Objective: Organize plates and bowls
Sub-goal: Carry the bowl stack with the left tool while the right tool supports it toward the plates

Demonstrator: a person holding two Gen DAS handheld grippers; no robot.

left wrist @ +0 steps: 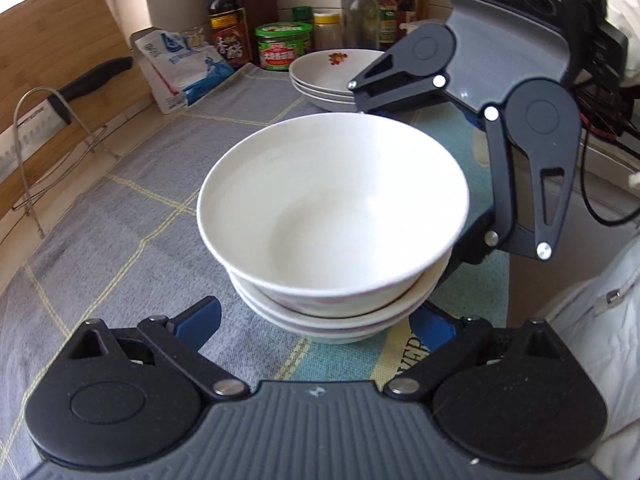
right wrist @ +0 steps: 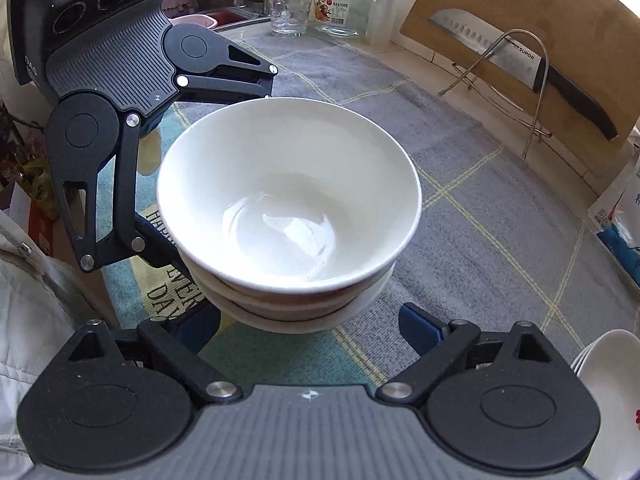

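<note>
A stack of white bowls (left wrist: pixel 332 216) stands on the grey checked cloth (left wrist: pixel 132 208); it also shows in the right wrist view (right wrist: pixel 288 204). My left gripper (left wrist: pixel 316 326) is open, its blue fingertips on either side of the stack's base. My right gripper (right wrist: pixel 310 330) is open too, at the opposite side of the stack. Each gripper shows in the other's view: the right one (left wrist: pixel 416 184) behind the bowls, the left one (right wrist: pixel 208 168) behind them. A stack of white plates (left wrist: pixel 332 76) with a red mark stands at the back, and at the lower right in the right wrist view (right wrist: pixel 608 380).
A wooden cutting board (left wrist: pixel 60 40) and a knife (right wrist: pixel 520 68) rest in a wire rack (left wrist: pixel 36 148). Sauce bottles and jars (left wrist: pixel 280 44) stand behind the plates. A glass and a jar (right wrist: pixel 316 4) stand near the sink. A blue-white bag (left wrist: pixel 180 64) lies at the back.
</note>
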